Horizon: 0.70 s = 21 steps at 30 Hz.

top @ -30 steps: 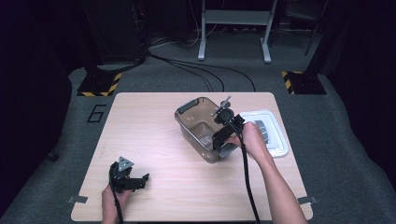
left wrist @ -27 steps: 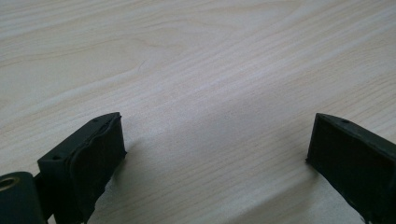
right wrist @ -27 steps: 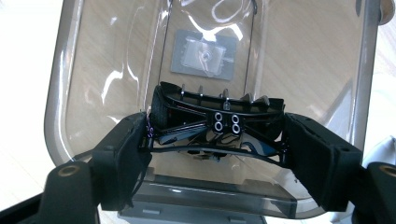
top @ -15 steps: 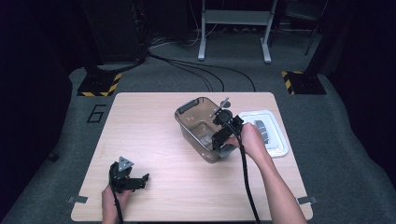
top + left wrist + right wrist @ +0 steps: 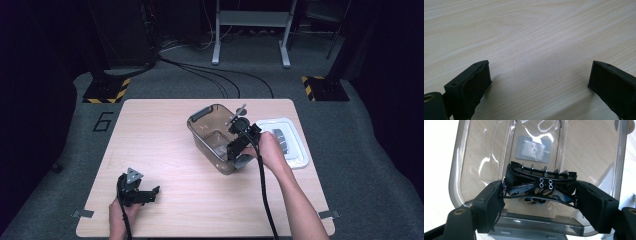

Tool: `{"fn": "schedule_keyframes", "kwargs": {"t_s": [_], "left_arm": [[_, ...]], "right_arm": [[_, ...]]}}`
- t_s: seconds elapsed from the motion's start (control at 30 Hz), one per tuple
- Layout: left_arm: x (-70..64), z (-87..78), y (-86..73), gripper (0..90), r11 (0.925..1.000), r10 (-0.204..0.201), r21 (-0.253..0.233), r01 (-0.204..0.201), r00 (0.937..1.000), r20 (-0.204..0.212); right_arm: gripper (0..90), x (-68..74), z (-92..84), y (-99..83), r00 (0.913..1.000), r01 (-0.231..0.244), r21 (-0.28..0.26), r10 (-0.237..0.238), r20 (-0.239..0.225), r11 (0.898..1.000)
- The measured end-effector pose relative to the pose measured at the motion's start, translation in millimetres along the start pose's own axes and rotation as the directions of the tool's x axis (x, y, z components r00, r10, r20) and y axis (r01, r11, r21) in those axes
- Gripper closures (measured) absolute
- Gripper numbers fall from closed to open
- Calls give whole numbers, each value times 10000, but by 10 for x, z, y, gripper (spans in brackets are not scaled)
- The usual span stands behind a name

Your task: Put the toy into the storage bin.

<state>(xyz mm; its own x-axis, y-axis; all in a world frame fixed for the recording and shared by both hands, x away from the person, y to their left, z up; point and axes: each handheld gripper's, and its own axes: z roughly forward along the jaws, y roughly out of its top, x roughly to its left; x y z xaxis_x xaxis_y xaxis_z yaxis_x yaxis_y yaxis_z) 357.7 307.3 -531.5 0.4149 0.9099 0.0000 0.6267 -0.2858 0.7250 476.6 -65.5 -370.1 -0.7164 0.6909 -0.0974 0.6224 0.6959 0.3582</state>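
Jaws first, from the high view: the right gripper (image 5: 239, 145) hangs at the near right rim of the clear tub (image 5: 212, 137), which stands mid-table, and its jaws look closed on something dark, too small to make out here. The left gripper (image 5: 134, 190) rests on the wooden table (image 5: 165, 125) at the near left, well apart from the tub. A white lid (image 5: 287, 142) lies just right of the tub.

In the left gripper view the jaws stand wide apart over bare wood, holding nothing and touching nothing between them.

In the right gripper view the jaws pinch a black frame part (image 5: 540, 185) by its two ends, held above the tub's open mouth, with a grey square label on the tub floor beyond.

My judgement of the risks: the grip is on thin ends, so the part may twist or slip. Lowered crooked, it may catch the rim and push the light tub, since nothing steadies it.
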Motion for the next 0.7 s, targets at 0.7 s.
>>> {"fn": "schedule_keyframes", "kwargs": {"t_s": [0.7], "left_arm": [[1,0,0,39,10000,8,4,-8,10000,-2]], "right_arm": [[152,3,-16,-40,9995,-109,-150,105,-289,9998]]}}
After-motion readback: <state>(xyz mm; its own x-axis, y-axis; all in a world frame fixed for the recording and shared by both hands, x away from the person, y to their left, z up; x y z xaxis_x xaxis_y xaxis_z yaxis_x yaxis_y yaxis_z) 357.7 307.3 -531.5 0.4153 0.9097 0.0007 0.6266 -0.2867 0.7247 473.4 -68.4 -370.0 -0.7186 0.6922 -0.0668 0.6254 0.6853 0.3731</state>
